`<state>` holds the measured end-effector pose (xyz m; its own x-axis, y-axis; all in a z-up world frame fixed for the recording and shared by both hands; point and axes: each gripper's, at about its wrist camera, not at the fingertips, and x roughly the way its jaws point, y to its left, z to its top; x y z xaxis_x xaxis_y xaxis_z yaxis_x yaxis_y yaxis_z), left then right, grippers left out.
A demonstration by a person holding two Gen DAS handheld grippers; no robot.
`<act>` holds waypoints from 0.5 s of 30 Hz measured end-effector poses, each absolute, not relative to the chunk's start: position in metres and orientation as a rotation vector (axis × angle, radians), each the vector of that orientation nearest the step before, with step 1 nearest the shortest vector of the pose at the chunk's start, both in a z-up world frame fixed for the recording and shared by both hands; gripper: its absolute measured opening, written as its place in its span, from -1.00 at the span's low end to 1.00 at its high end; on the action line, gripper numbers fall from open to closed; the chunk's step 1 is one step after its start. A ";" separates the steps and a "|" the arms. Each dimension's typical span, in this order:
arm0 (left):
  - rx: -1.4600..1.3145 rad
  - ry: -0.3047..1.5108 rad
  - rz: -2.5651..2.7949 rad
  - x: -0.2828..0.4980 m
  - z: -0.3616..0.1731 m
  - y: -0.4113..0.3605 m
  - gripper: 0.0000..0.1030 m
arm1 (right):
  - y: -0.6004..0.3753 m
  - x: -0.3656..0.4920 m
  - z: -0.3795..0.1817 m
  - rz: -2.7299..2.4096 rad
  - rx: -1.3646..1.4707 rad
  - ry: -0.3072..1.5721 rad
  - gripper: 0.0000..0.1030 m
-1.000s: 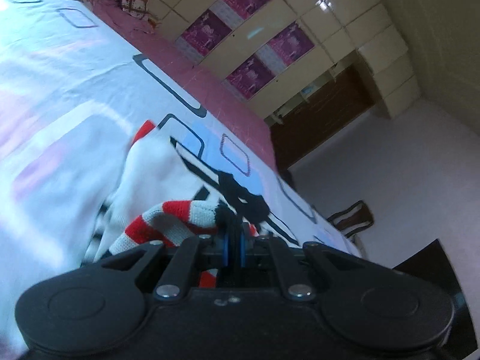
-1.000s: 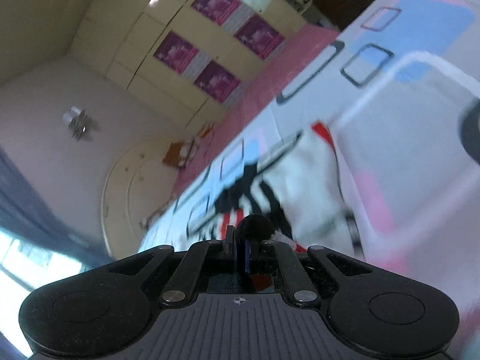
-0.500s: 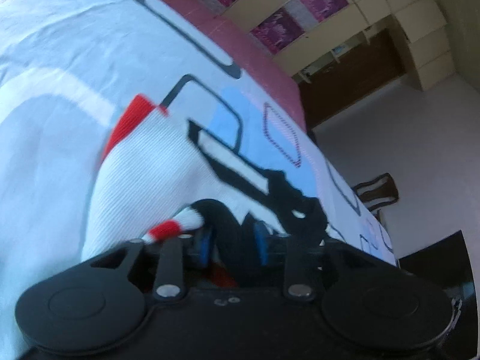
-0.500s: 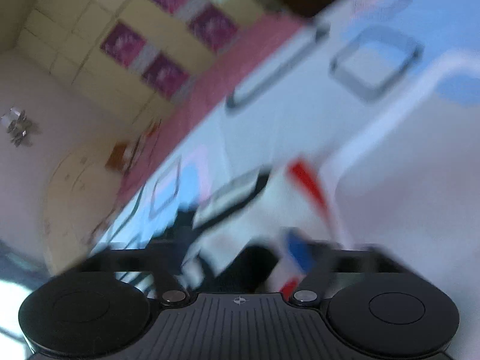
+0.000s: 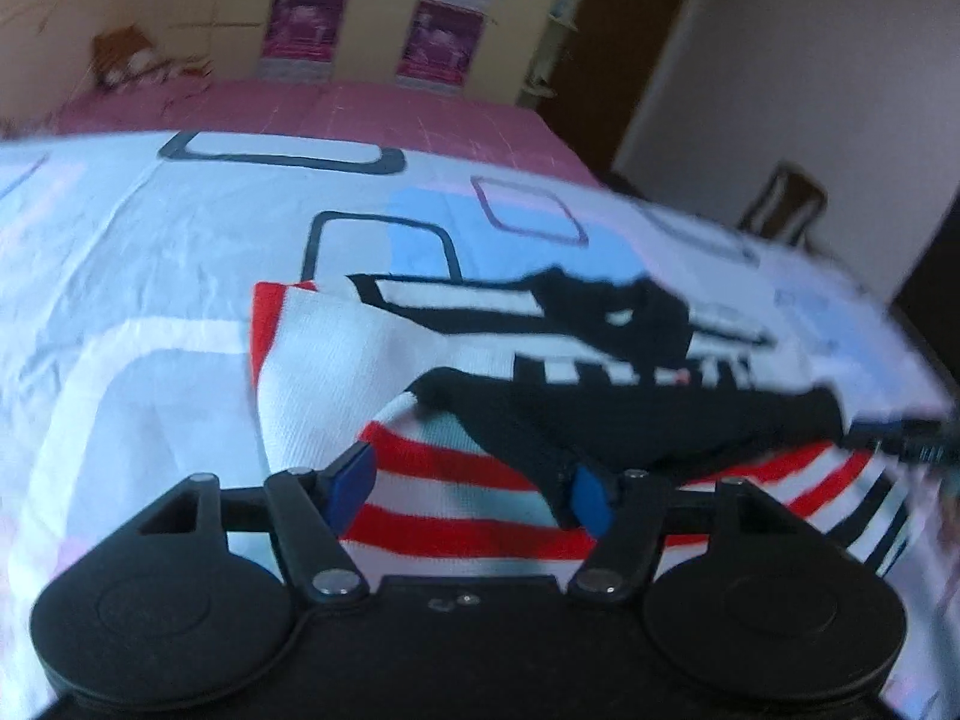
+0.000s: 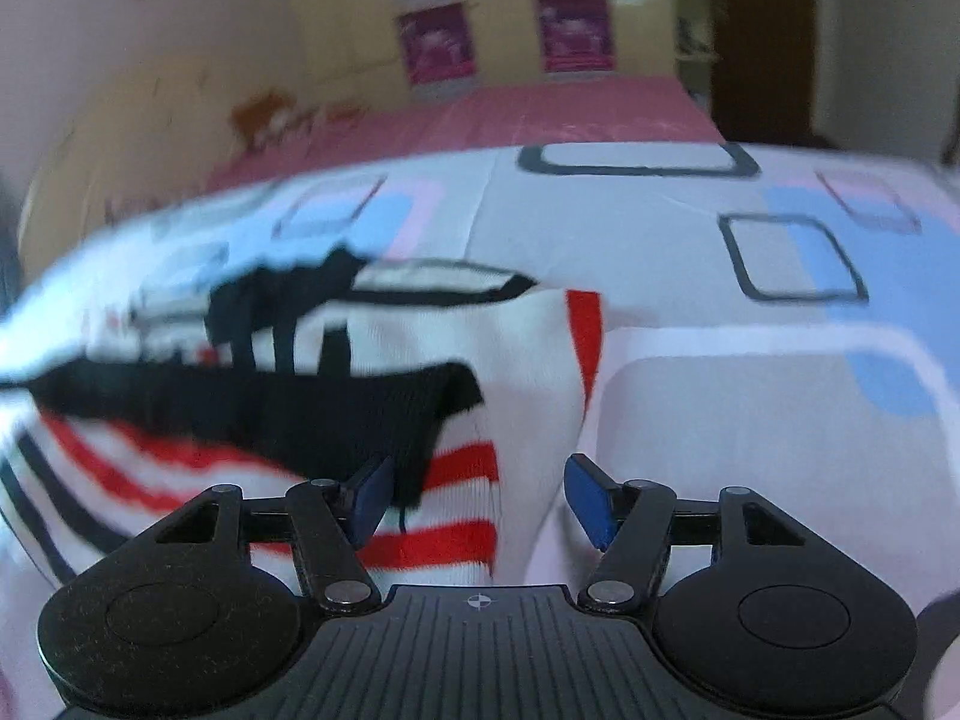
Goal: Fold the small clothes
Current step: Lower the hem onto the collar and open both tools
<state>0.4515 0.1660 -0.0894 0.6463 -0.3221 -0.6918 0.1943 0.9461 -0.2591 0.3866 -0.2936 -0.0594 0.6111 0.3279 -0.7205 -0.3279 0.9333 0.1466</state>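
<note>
On my left wrist camera, the left gripper [image 5: 471,489] has its fingers [image 5: 351,480] spread and still widening; the red-and-white striped part of the knitted sweater [image 5: 456,480] lies in the gap between them, but the blue pads press on nothing, so the garment is released. The sweater sits bunched on the bedsheet [image 5: 150,276], its black band [image 5: 630,420] folded across the stripes and a white panel with a red edge off to the left. At the right edge I can just make out the blue tip of the right gripper [image 5: 888,441], blurred, beside the black band. Beyond the patterned sheet there is a pink mattress [image 5: 330,108], then a wardrobe [image 5: 372,18] with magenta posters

On my right wrist camera, the right gripper [image 6: 477,501] also shows its fingers [image 6: 588,507] apart, though they are narrowing. The left pad is just beside the corner of the black band [image 6: 300,414] without pinching it; striped knit and bare sheet show in the gap. The sweater [image 6: 432,348] lies left of centre on the bedsheet [image 6: 750,420], blurred towards the left edge
</note>
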 end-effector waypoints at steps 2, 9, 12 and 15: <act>-0.146 0.835 -0.298 0.469 -0.093 0.157 0.30 | -0.282 0.399 -0.065 0.393 -0.027 0.838 0.23; -0.434 0.733 -0.216 0.501 -0.081 0.186 0.36 | -0.312 0.453 -0.052 0.208 0.340 0.723 0.23; -0.375 0.763 -0.220 0.491 -0.082 0.197 0.34 | -0.319 0.441 -0.046 0.251 0.330 0.715 0.23; -0.273 0.811 -0.276 0.486 -0.090 0.190 0.33 | -0.313 0.433 -0.052 0.306 0.256 0.760 0.23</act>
<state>0.4859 0.1903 -0.0897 0.6571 -0.3439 -0.6707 0.1370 0.9295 -0.3424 0.4335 -0.3130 -0.0522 0.6844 0.3617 -0.6331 -0.1787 0.9250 0.3353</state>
